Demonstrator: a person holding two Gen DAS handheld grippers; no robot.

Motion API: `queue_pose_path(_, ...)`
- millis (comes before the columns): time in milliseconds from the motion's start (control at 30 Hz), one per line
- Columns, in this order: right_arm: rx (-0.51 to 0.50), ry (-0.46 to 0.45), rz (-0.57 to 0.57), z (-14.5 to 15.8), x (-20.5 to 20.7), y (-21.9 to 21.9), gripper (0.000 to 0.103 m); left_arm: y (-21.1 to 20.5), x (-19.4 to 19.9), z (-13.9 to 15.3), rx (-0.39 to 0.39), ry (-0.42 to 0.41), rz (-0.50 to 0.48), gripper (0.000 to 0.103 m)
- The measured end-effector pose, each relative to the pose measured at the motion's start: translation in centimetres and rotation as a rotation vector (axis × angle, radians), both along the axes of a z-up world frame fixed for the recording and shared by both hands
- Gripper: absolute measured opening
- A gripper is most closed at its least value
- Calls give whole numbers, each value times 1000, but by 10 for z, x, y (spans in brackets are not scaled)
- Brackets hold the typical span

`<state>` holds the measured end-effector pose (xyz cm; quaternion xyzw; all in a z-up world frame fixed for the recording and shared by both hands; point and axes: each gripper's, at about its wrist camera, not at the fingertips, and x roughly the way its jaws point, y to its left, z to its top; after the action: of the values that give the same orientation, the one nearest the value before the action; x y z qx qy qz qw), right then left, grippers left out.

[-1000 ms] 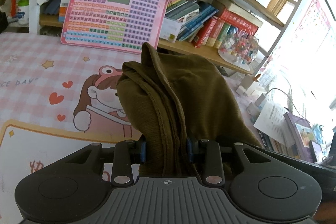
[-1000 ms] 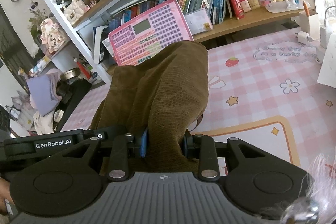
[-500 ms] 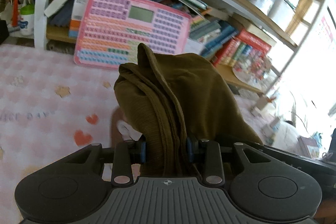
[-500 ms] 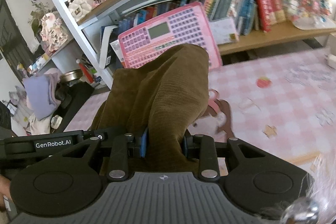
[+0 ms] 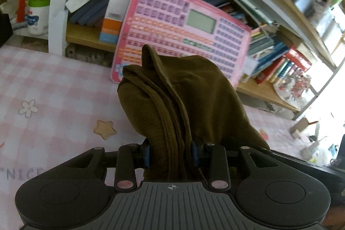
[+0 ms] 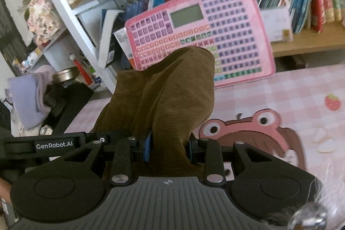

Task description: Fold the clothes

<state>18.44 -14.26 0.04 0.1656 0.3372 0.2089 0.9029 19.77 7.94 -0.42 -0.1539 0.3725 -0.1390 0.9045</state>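
An olive-brown ribbed garment is bunched between the jaws of my left gripper, which is shut on several folded layers of it. My right gripper is shut on another part of the same garment. The cloth drapes forward over both grippers and hides their fingertips. Both grippers hold it above the pink checked table mat, which also shows in the right wrist view. The left gripper's body shows at the left of the right wrist view.
A pink toy keyboard tablet leans against the bookshelf at the back; it also shows in the right wrist view. A white shelf post stands at left. Lilac clothes lie off the table's left edge.
Both grippers have moved forward and left toward the bookshelf with the garment held; the pink tablet looks nearer and larger. The grip on the cloth is unchanged.
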Motion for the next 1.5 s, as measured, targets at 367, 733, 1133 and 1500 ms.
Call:
queue_pose_path(367, 47, 118, -53, -50, 40, 11, 35, 24, 36, -48, -43, 68, -17, 37)
queue_pose_path(733, 38, 151, -113, -52, 38, 7, 57, 26, 32, -42, -31, 68, -18, 43)
queue_pose_path(1133, -146, -20, -112, -4, -18, 10, 78, 3, -44, 12, 110, -85, 79, 78)
queue_pose_path(1500, -274, -57, -144, 0, -84, 2, 90, -30, -105, 11, 270, -98, 152, 88)
